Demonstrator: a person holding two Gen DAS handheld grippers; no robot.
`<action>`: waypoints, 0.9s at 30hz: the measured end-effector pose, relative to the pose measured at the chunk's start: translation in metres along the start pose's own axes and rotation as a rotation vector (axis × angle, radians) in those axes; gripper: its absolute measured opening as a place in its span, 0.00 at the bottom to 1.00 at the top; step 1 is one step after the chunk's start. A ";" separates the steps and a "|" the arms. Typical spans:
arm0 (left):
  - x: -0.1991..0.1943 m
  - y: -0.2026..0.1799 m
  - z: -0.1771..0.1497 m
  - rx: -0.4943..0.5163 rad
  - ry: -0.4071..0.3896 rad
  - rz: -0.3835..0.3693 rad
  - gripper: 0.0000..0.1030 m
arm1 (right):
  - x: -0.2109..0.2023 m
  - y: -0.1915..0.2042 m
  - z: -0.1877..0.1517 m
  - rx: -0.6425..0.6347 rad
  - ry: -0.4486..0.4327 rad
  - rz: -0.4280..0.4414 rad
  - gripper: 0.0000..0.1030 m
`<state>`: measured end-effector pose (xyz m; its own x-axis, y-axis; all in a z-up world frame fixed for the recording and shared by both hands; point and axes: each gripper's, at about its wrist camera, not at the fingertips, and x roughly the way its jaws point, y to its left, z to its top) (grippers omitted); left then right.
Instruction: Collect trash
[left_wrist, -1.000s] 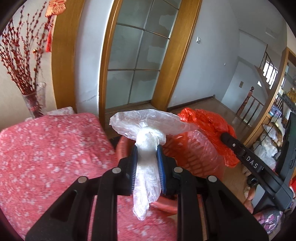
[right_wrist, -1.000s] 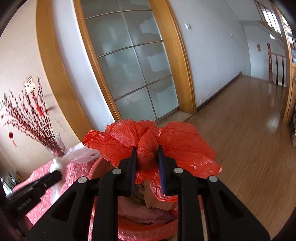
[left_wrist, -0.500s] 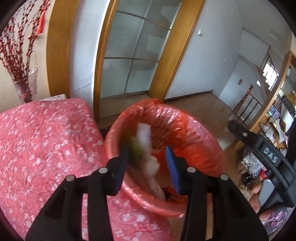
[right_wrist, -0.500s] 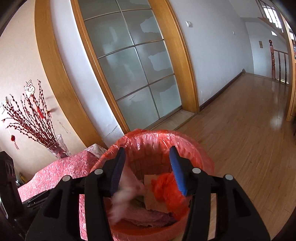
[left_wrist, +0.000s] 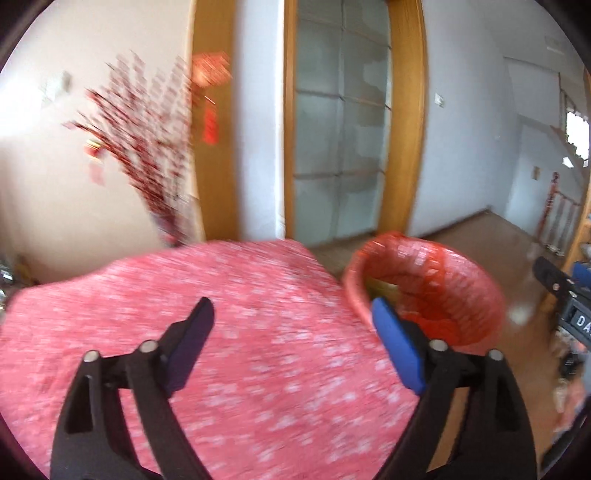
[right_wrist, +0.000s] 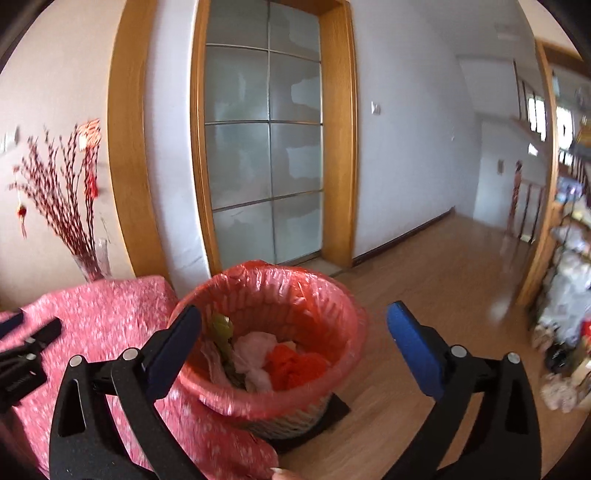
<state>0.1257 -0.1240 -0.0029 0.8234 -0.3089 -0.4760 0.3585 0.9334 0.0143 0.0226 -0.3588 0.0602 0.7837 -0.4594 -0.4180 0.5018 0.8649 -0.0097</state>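
Left hand-held gripper (left_wrist: 291, 328), jaws spread and empty, over the pink floral table (left_wrist: 221, 332); right hand-held gripper (right_wrist: 293, 325), likewise spread, above the red-lined waste basket (right_wrist: 332, 295), whose orange bag (right_wrist: 295, 365) and pale wrapper (right_wrist: 255, 345) only the right view shows clearly.

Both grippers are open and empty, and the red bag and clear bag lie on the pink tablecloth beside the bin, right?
Not quite. Left gripper and right gripper are open and empty, but the red bag and clear bag lie inside the lined bin, not on the tablecloth; see the right wrist view.
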 end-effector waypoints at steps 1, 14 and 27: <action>-0.013 0.005 -0.006 0.010 -0.026 0.038 0.88 | -0.007 0.005 -0.002 -0.018 -0.007 -0.001 0.97; -0.094 0.047 -0.040 -0.070 -0.053 0.178 0.96 | -0.061 0.035 -0.026 -0.069 -0.004 0.090 0.97; -0.105 0.054 -0.051 -0.120 -0.015 0.189 0.96 | -0.070 0.041 -0.040 -0.063 0.057 0.083 0.97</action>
<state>0.0363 -0.0318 0.0032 0.8778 -0.1282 -0.4616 0.1430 0.9897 -0.0029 -0.0264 -0.2834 0.0526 0.7988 -0.3751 -0.4703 0.4108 0.9113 -0.0292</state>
